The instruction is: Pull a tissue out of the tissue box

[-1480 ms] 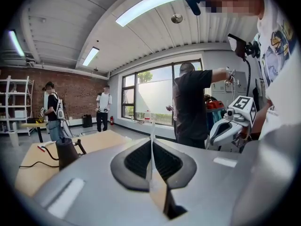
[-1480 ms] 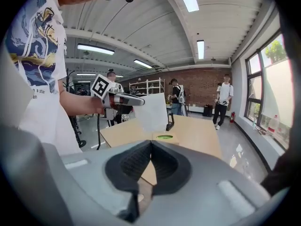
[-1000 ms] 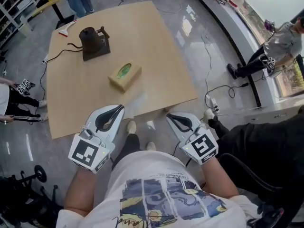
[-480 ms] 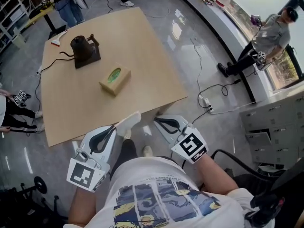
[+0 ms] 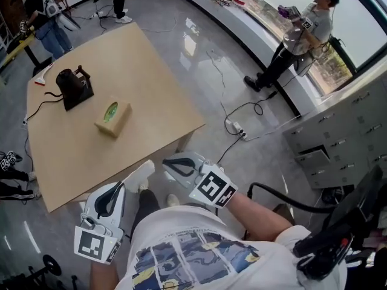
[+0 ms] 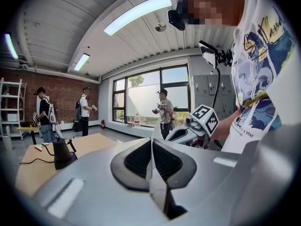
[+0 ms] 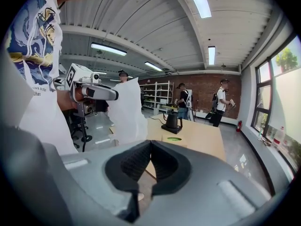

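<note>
Off the near edge of the desk point(image 5: 139, 71), the left gripper point(image 5: 121, 188) has its fingers closed on a white tissue point(image 5: 141, 174). The tissue is well apart from the tissue box point(image 5: 113, 117), which sits mid-desk, with a black kettle point(image 5: 72, 86) beyond it. To the right, the right gripper point(image 5: 167, 162) has its fingers pressed together, with nothing between them.

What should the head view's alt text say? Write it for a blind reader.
Seen from above, a person's left tool pinches a white tissue, well apart from the tissue box that sits on a wooden table. The right tool is shut and empty beside it.
</note>
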Motion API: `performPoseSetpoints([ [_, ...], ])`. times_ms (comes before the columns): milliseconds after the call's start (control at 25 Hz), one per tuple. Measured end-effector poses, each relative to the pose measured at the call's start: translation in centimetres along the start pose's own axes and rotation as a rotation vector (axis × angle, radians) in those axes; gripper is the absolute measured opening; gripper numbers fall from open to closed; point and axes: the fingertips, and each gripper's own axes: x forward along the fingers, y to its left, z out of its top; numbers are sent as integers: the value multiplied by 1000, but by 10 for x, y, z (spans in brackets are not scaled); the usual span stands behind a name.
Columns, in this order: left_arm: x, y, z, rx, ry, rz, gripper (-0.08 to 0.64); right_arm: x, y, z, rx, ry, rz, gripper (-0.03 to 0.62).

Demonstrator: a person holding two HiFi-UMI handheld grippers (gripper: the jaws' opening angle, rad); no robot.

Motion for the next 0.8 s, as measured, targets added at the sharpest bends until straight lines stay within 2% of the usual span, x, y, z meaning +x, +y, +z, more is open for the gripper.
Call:
performPoseSetpoints([
  [400, 3, -23, -1, -1, -9, -36, 5, -20, 5, -8, -25, 15, -26, 3],
  [800, 3, -21, -4, -1, -10, -39, 5, -20, 11, -14, -25, 30, -29, 3],
])
